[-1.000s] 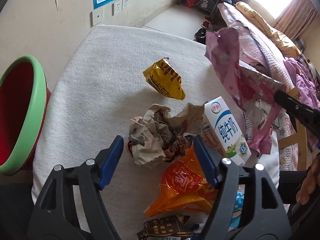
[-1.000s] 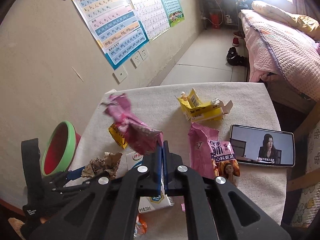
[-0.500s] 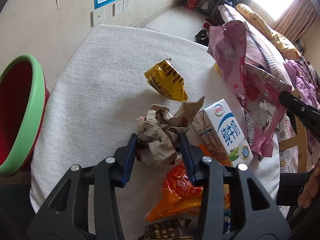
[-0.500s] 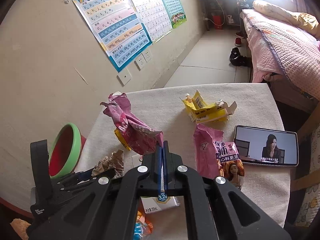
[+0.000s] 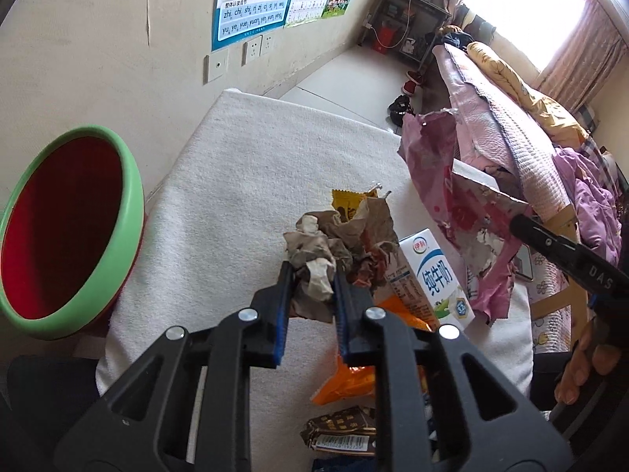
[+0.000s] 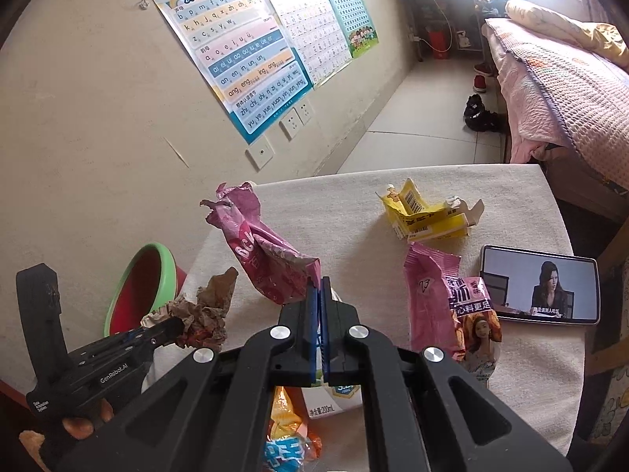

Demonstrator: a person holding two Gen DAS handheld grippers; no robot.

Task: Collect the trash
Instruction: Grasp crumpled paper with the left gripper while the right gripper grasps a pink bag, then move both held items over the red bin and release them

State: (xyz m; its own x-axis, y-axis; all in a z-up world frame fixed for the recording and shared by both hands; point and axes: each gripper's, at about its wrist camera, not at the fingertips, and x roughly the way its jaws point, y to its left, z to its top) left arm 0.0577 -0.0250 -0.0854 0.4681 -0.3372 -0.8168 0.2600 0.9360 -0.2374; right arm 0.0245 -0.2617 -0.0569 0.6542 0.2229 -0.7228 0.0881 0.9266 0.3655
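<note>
Gripping a crumpled wad of brown paper (image 5: 330, 251), the left gripper (image 5: 310, 271) has its blue-padded jaws squeezed onto the wad's lower end, and the wad looks lifted clear of the white cloth on the table (image 5: 243, 181). Its creased folds show brown, grey-white and a few reddish printed patches, and a pointed flap sticks up at the top. Right gripper (image 6: 319, 287): jaws pressed together on the corner of a torn pink wrapper (image 6: 267, 259), which stands up and leans away above the table (silver lining shows in the left wrist view).

All other places are given from the milk carton (image 5: 432, 275), a white and blue box lying on the table. The paper wad is just left of it. A yellow wrapper (image 5: 346, 200) peeks out beyond the wad. An orange packet (image 5: 346, 381) lies nearer the camera than the carton, partly under it, with a brown barcoded wrapper (image 5: 338, 432) nearer still. In the right wrist view a second pink packet (image 6: 452, 306) lies right of the carton, a flattened yellow box (image 6: 428, 216) sits farther away, and a phone (image 6: 542, 287) with a lit screen lies at the far right.

A red bin with a green rim (image 5: 74, 228) stands off the table's left edge; its visible inside looks bare.
</note>
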